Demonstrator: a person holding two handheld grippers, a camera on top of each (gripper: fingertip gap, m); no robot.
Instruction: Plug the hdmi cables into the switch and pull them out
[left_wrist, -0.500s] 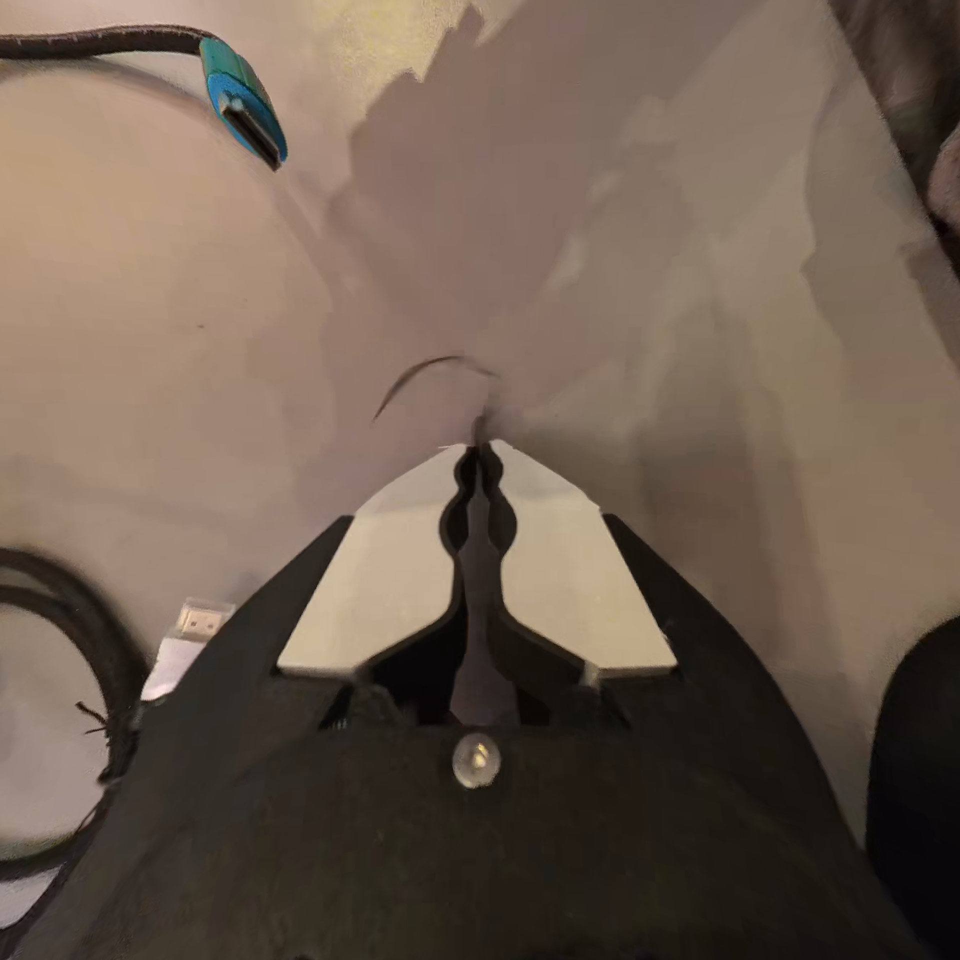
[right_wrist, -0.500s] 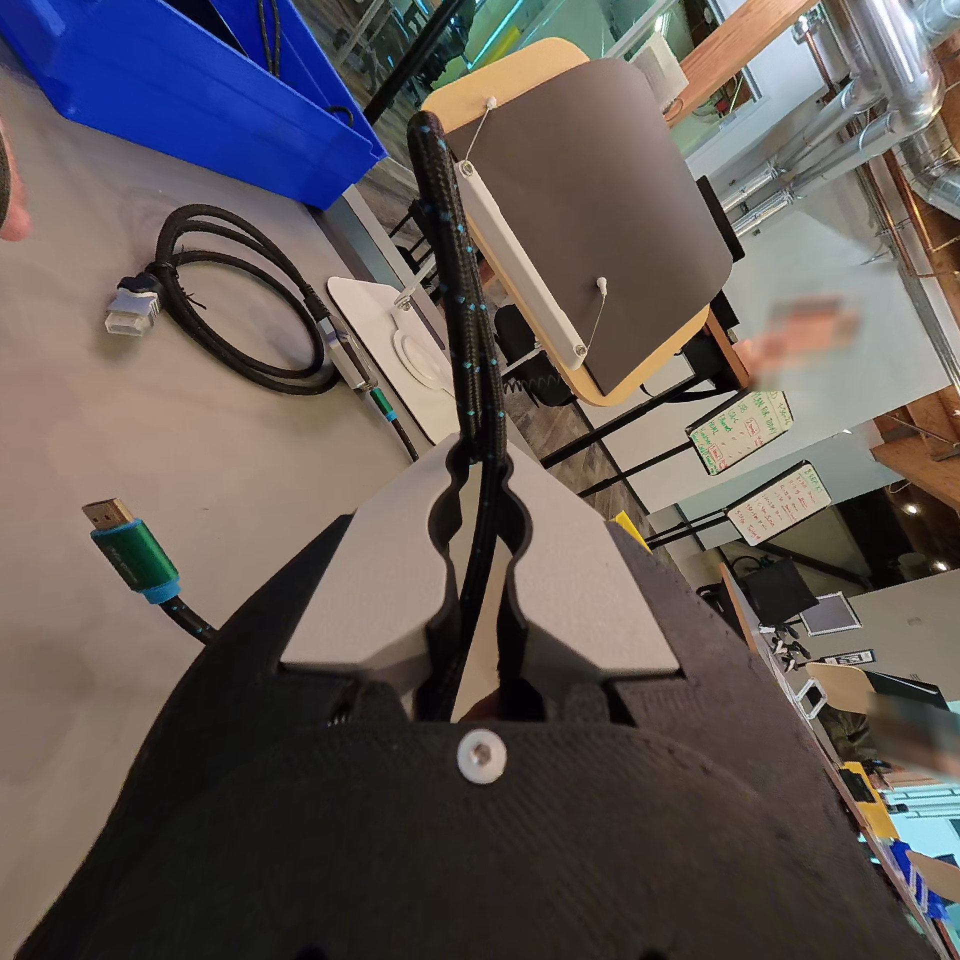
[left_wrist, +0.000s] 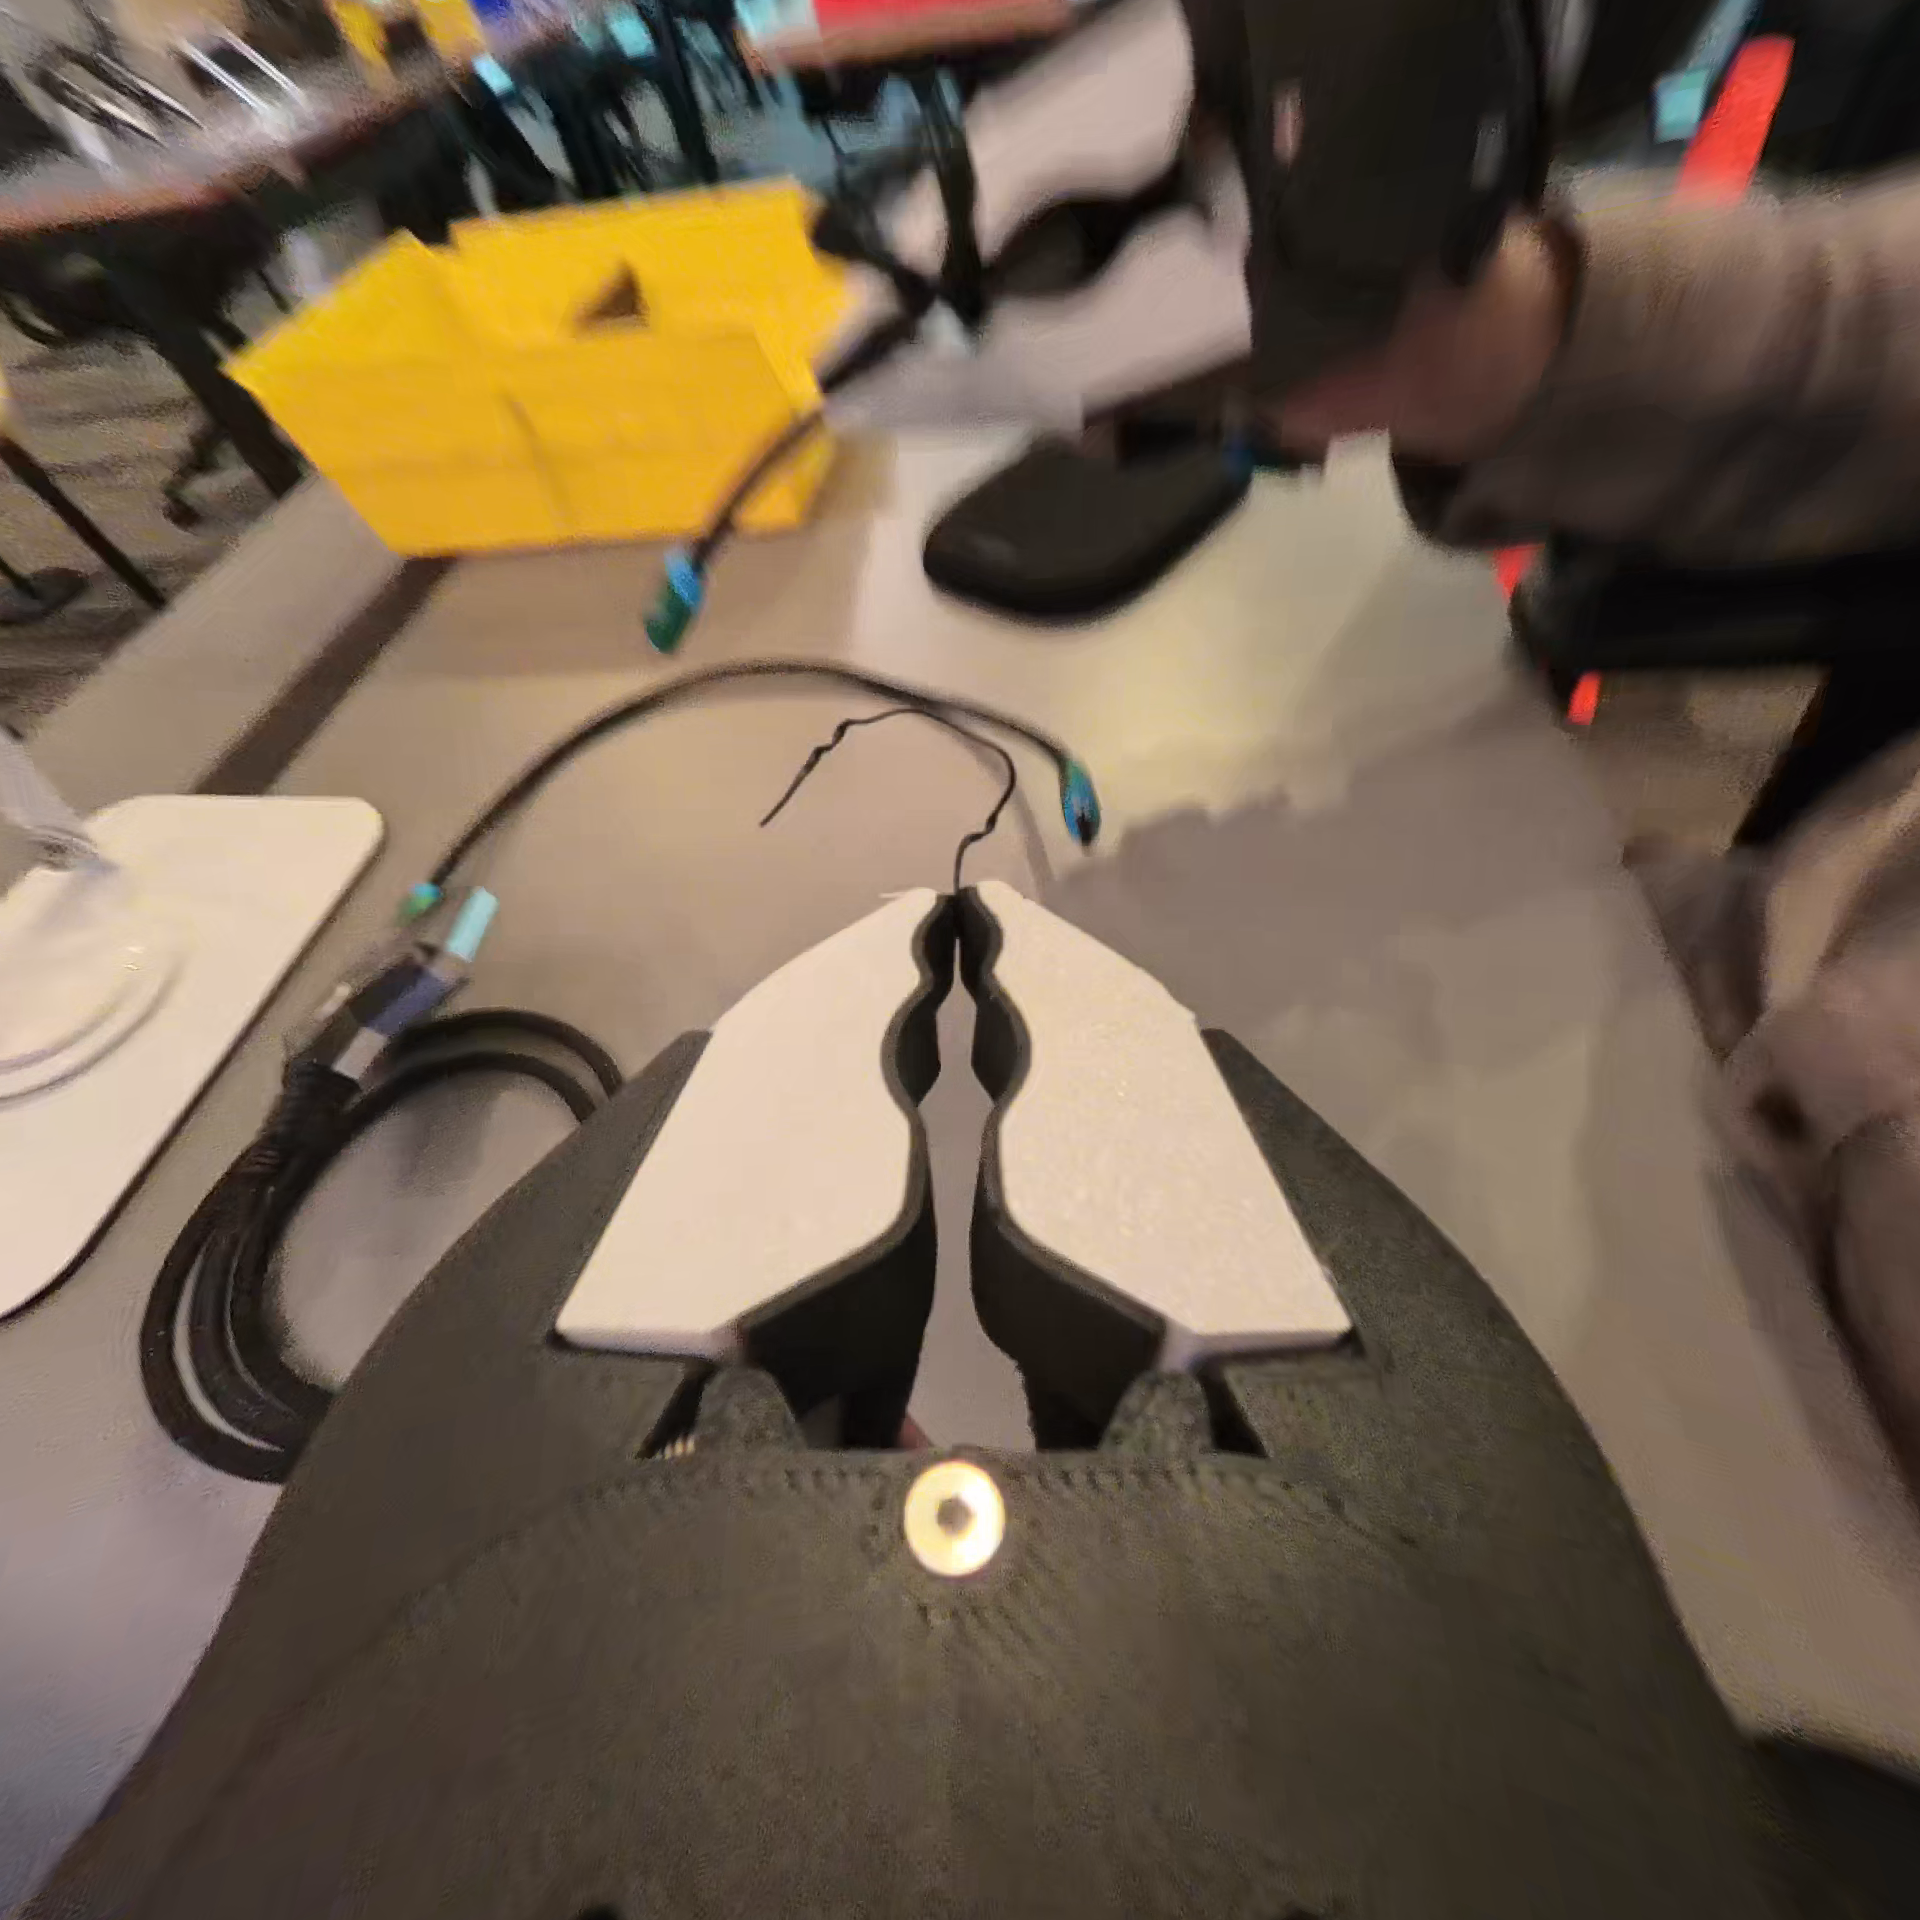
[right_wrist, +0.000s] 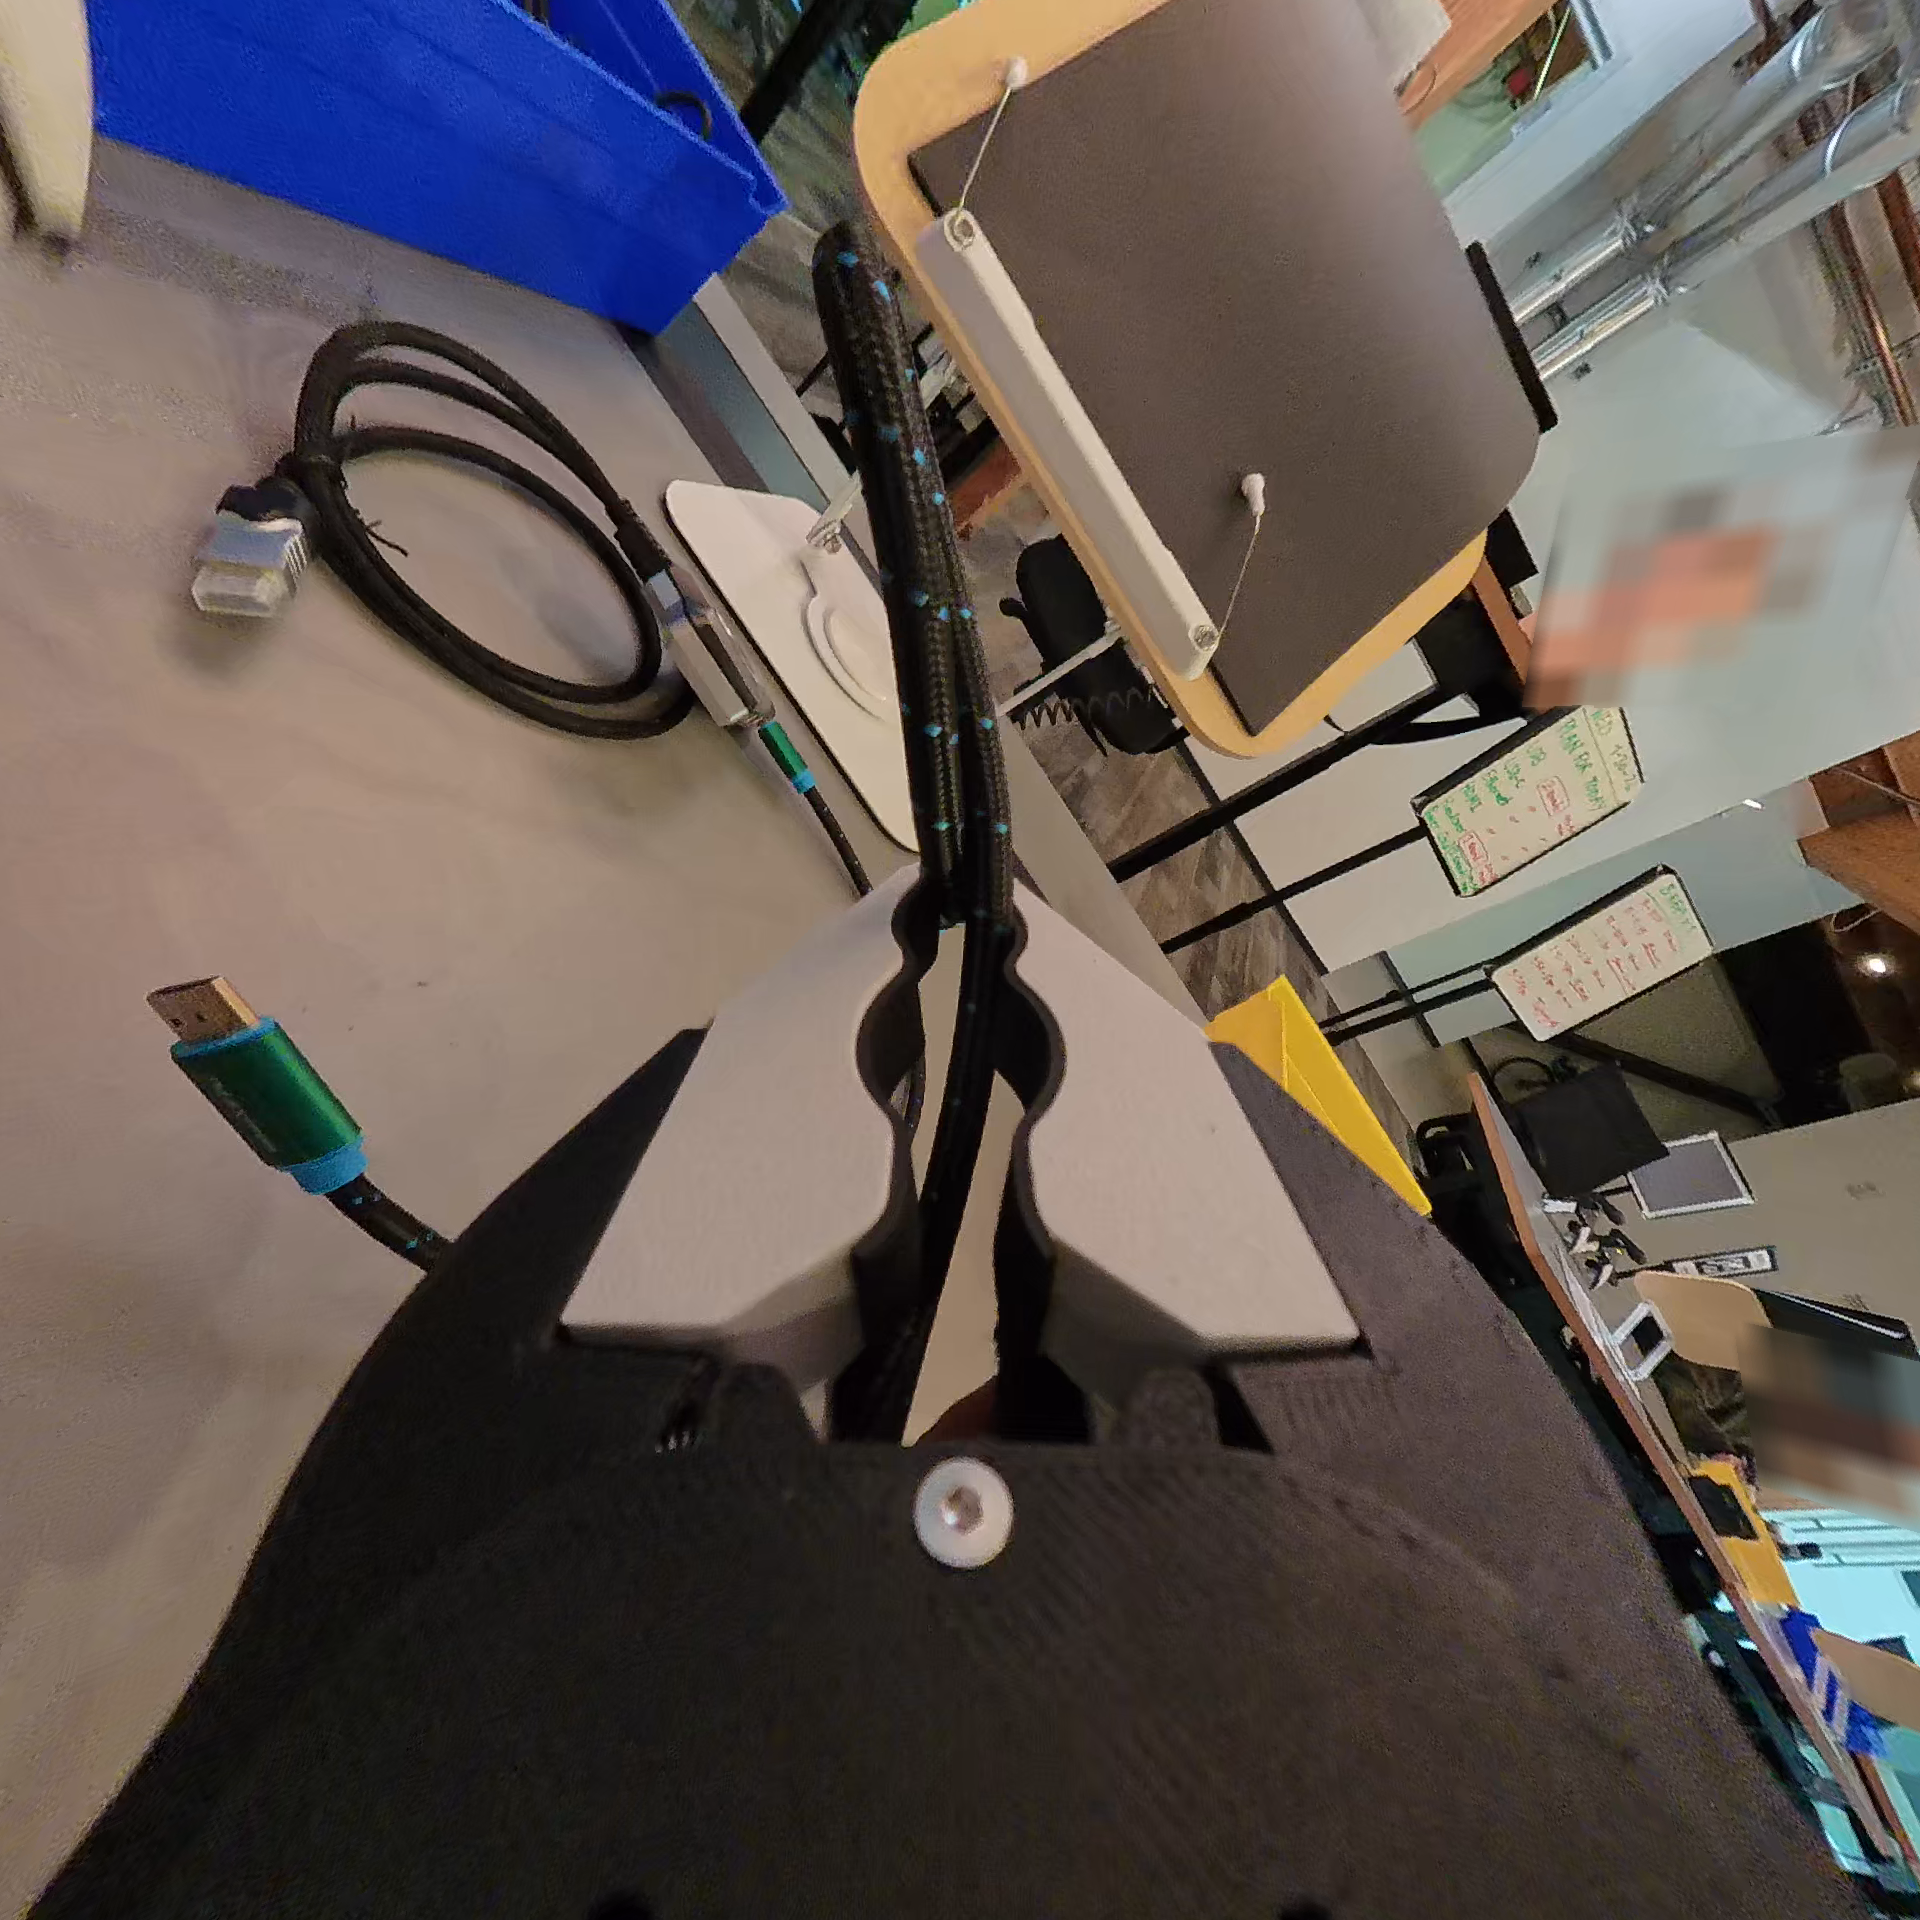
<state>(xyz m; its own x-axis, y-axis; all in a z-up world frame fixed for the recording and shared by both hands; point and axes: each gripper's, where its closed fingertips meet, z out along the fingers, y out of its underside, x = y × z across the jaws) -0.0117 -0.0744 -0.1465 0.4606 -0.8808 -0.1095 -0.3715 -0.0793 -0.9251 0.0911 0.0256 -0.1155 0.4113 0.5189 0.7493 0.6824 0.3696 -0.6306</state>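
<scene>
Right gripper (right_wrist: 961, 914) is clamped on a doubled loop of black braided hdmi cable (right_wrist: 935, 644), lifted off the table (right_wrist: 436, 935); its green plug (right_wrist: 265, 1091) hangs free at left. Left gripper (left_wrist: 961, 899) has jaws nearly closed, pinching a thin black twist tie (left_wrist: 914, 748). The switch (right_wrist: 712, 655) lies by the coiled cable (right_wrist: 468, 551), one green plug already in it.

Judgement: drop the tie, regrip behind the green plug, align square to the port. Table edge and white pad (right_wrist: 821, 613) sit just past the switch; open room is toward the left.

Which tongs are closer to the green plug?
Right. The right tongs are shut on the green plug's own braided cable, the plug just beside them. The left tongs pinch a thin black tie, farther off.
</scene>
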